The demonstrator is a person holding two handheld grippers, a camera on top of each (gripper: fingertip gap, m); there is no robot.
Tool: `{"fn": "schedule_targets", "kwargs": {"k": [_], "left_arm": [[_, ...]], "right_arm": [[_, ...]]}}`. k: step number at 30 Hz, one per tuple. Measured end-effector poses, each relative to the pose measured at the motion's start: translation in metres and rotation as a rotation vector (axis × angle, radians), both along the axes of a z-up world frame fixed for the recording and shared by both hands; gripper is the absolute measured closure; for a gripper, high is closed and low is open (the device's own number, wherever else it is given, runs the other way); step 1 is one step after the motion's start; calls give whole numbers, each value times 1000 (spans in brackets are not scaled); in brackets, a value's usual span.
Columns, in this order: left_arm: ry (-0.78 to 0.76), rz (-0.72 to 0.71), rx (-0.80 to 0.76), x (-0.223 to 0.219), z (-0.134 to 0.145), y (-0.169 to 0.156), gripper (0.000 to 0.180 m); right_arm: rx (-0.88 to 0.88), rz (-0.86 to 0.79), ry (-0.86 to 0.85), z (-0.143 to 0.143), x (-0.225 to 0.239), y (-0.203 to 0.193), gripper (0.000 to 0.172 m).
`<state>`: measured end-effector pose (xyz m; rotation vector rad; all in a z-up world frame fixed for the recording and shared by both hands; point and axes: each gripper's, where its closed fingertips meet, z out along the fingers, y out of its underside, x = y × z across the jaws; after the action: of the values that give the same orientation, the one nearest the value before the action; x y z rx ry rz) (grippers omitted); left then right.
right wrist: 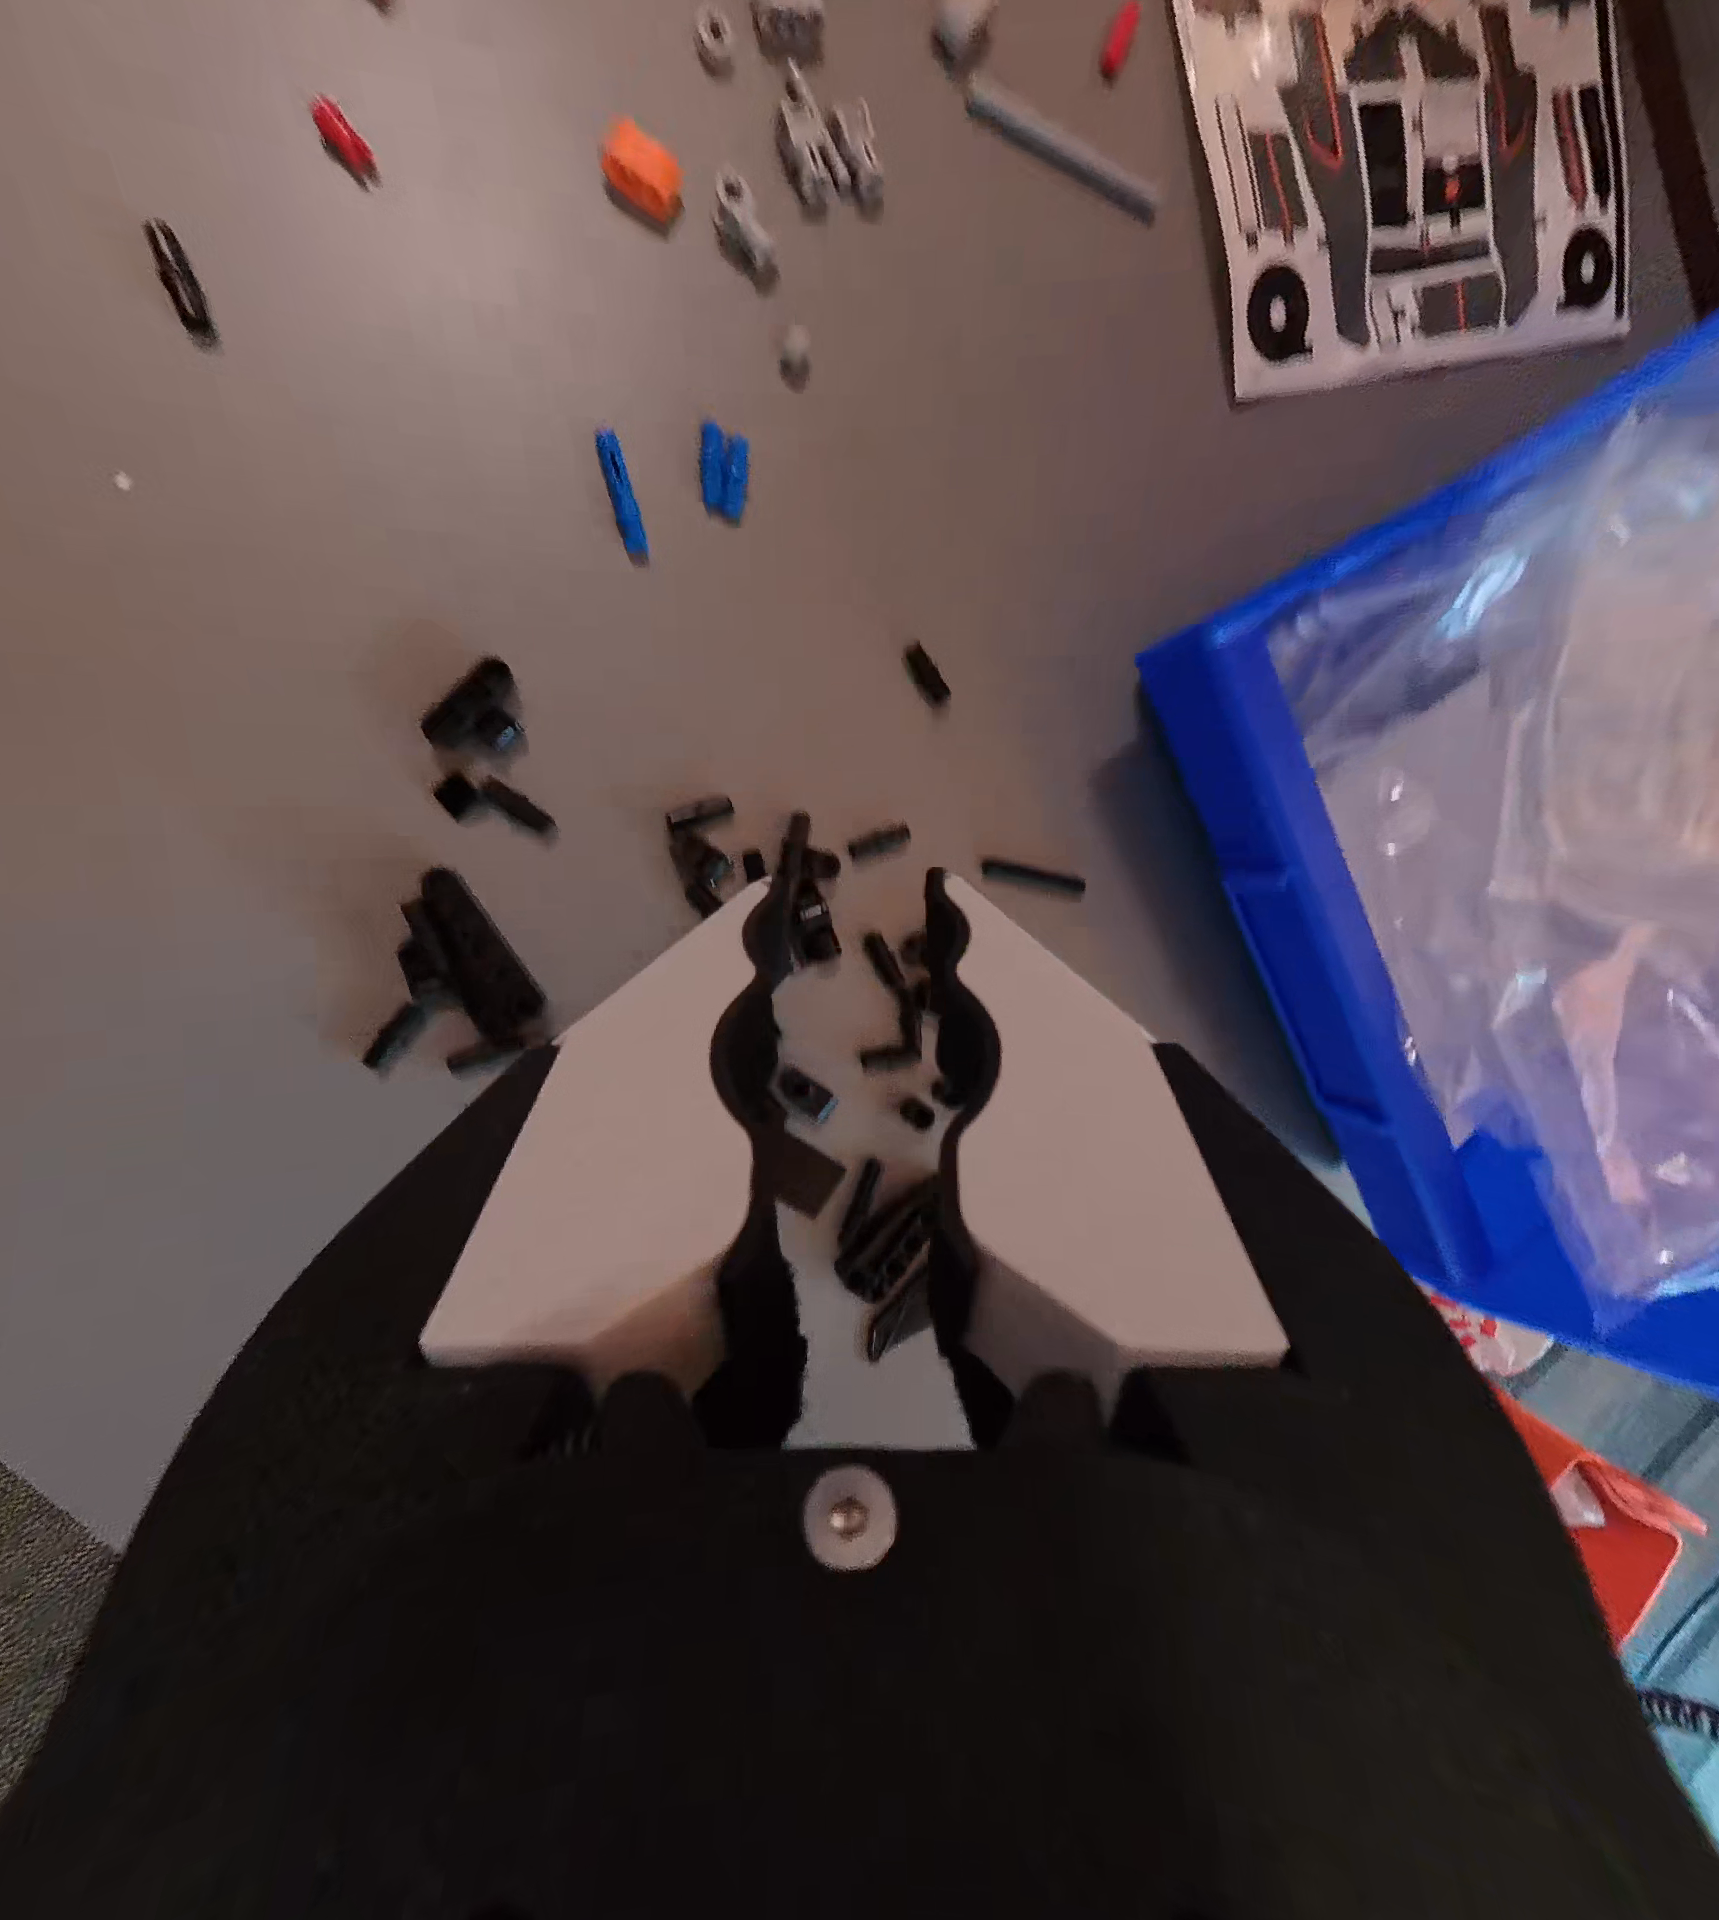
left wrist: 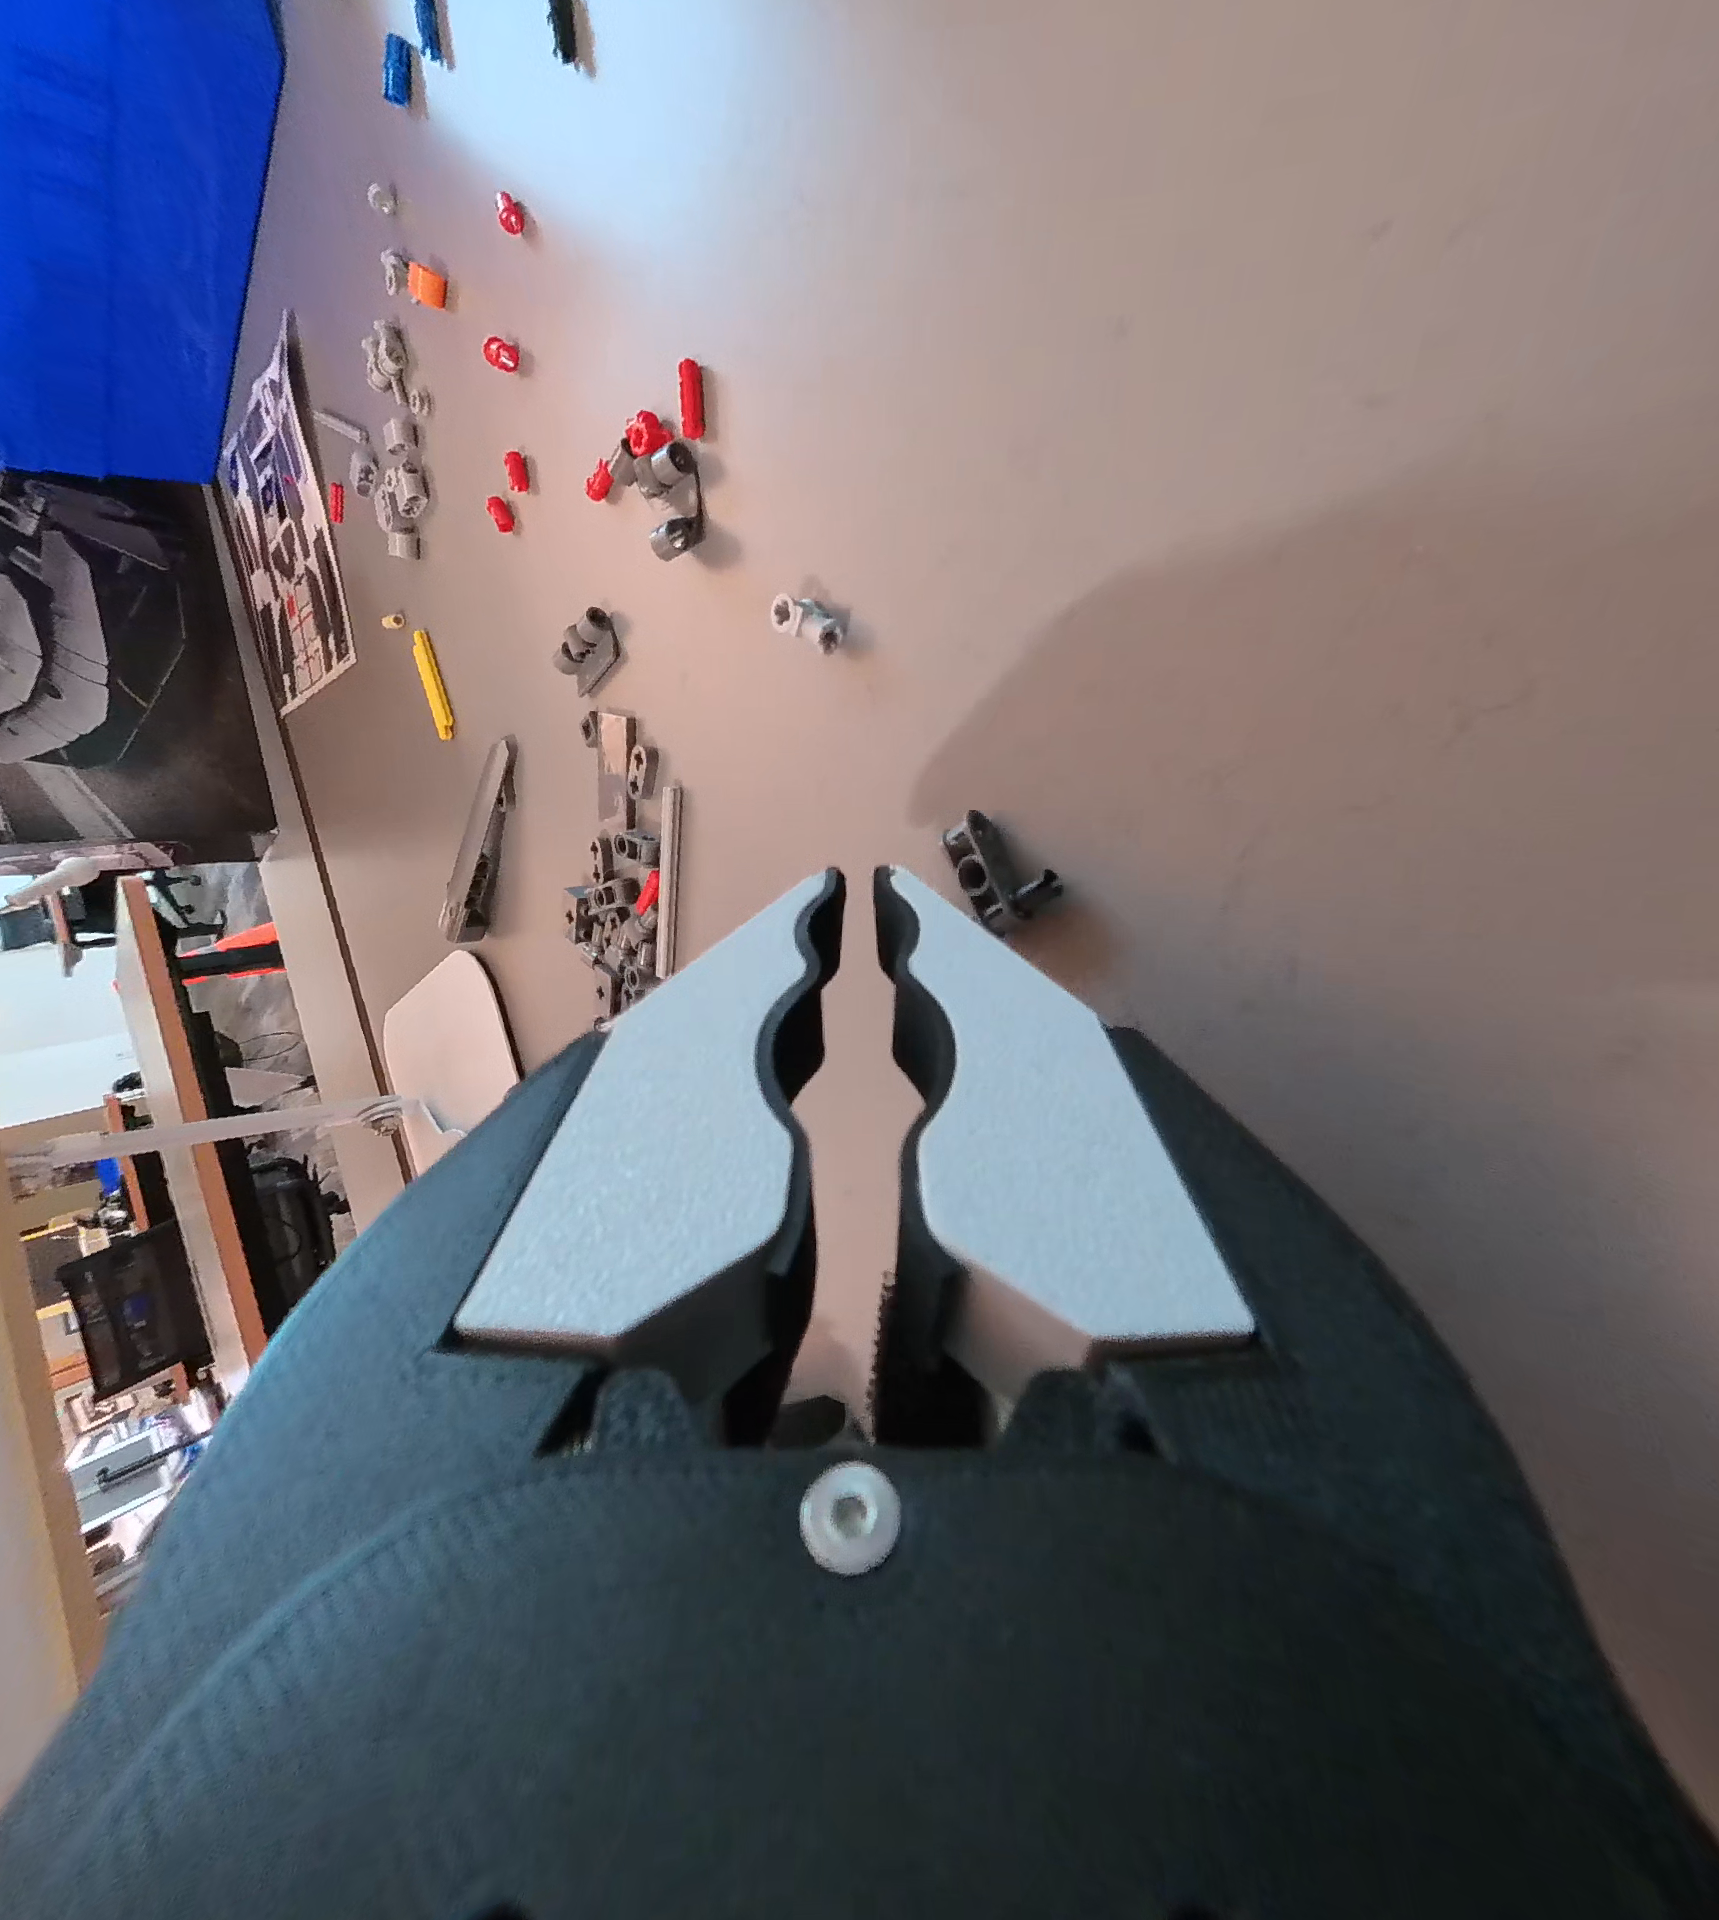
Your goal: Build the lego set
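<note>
My left gripper (left wrist: 858, 883) hovers over a beige table (left wrist: 1250, 520). Its fingertips stand almost together with only a thin slit, and nothing is between them. A dark grey beam piece with a pin (left wrist: 990, 868) lies just to its right, and a heap of grey pieces (left wrist: 616, 904) to its left. My right gripper (right wrist: 860, 883) is open above a scatter of small black pieces (right wrist: 886, 997) on the table. The pieces show through the gap between its fingers. One black piece (right wrist: 793, 883) lies by the left fingertip. The picture is blurred, and no pad presses on anything.
A blue bin (right wrist: 1250, 831) with a clear plastic bag (right wrist: 1582, 831) stands right of the right gripper. A sticker sheet (right wrist: 1406, 177), blue pins (right wrist: 619, 488), an orange piece (right wrist: 639, 166), red pieces (left wrist: 642, 431) and a yellow axle (left wrist: 432, 681) lie farther off. The table edge (left wrist: 315, 831) is at left. Spacing between my two grippers at the tips: around 40 cm.
</note>
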<state>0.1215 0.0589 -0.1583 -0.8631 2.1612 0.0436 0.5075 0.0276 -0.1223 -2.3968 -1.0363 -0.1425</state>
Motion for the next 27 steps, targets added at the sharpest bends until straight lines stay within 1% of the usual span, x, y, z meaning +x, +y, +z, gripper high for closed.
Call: {"fn": "schedule_targets", "kwargs": {"k": [12,22,25,27], "left_arm": [[13,-7,4,-2,-1,0,177],[38,-30,-14,-8,-2,-6,178],[45,-35,-16,-9,-3,-7,178],[45,-40,-19,-10,-3,-9,178]], "right_arm": [[29,243,61,11,-96,53,148],[12,506,225,5,-223,80,146],[2,543,276,0,-258,89,147],[-5,529,296,-7,-277,100,148]]}}
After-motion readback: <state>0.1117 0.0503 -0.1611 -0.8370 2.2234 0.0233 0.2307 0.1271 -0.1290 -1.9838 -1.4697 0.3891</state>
